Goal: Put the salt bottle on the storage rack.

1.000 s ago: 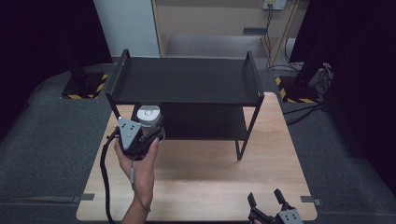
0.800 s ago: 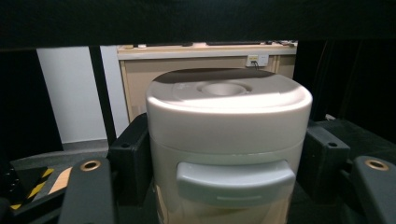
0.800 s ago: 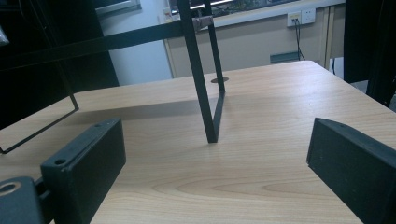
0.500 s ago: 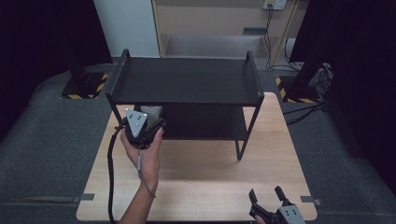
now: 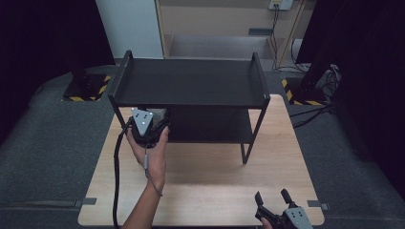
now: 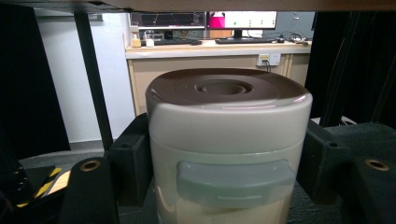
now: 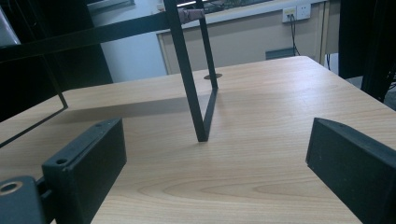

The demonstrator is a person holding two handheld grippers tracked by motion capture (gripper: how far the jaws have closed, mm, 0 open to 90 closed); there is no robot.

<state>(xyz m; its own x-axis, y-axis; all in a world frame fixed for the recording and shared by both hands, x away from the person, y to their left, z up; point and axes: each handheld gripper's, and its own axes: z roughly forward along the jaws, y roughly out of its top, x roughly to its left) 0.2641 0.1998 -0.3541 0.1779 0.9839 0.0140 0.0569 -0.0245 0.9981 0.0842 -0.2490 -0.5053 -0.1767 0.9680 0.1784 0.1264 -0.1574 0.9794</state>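
Between the jaws of the left gripper [image 5: 152,125]: a jar [image 6: 227,140], upright, pads pressing its two sides; straight ahead of that gripper and above it, the top shelf of the rack [image 5: 191,83]; just ahead, the lower shelf [image 5: 210,125]; under both, the table [image 5: 205,176]; left of the jar, a rack leg [image 6: 93,79]. Well apart, at the table's near right corner: the right gripper [image 5: 273,202], jaws spread, table between them; ahead of it and slightly left, the rack's front right leg [image 7: 194,88]; behind the rack, beyond the table, a counter [image 6: 210,46].
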